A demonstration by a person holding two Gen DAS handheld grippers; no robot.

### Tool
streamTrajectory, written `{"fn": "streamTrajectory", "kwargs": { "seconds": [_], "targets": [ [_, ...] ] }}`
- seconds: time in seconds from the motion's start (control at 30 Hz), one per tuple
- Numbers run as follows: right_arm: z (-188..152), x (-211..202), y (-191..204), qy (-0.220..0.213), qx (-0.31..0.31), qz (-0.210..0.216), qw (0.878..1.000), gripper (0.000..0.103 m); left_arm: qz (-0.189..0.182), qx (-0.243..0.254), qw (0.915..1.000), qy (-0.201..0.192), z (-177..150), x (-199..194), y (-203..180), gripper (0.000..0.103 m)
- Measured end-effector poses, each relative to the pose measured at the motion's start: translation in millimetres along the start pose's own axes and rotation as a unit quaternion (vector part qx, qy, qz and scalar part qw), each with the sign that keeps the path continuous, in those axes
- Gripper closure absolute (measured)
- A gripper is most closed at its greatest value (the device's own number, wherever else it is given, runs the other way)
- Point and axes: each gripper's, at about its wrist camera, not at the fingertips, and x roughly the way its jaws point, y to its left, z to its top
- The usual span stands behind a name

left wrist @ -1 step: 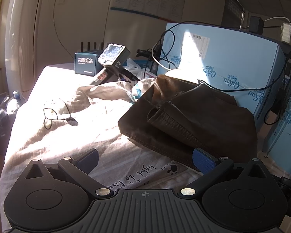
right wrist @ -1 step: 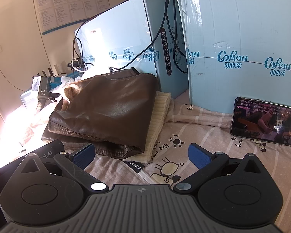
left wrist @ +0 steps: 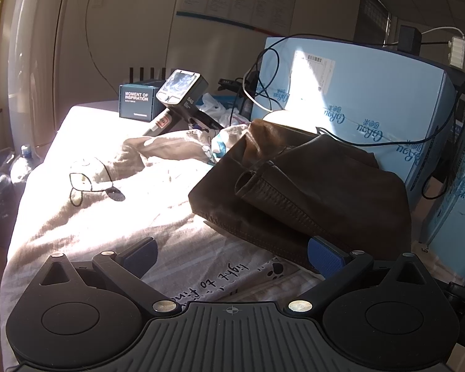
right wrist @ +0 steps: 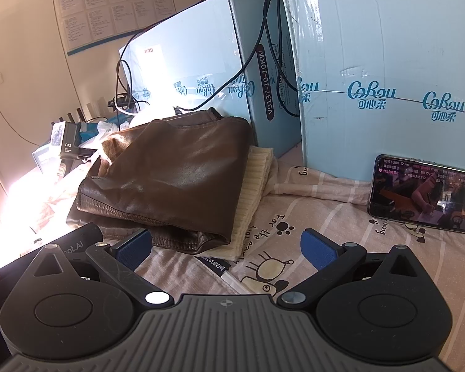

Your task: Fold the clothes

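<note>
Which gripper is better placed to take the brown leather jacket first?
Probably the left gripper: its open jaws are right at the brown leather jacket. The right gripper mostly faces bare sheet.

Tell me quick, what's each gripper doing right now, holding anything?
Left gripper: open, holding nothing, above the bedsheet.
Right gripper: open, holding nothing, near the brown leather jacket.

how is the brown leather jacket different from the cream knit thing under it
The brown leather jacket is dark, smooth and shiny; the cream knit garment is pale, matte and ribbed. The jacket lies on top and shows nearly whole, while the knit sits beneath with only one edge strip peeking out. The jacket's folds are bulky and uneven; the knit's visible edge lies flat. Both are folded and stacked on the printed bedsheet.
</note>
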Motion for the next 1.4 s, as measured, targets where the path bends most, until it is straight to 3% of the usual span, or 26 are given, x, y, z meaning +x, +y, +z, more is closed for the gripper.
{"fn": "streamTrajectory", "kwargs": {
  "seconds": [1.4],
  "targets": [
    [-0.3,0.0,0.0,0.002,-0.002,-0.002,1.000,0.000,0.002,0.003,1.0000,0.000,0.1,0.3,-1.9,0.000]
  ]
}}
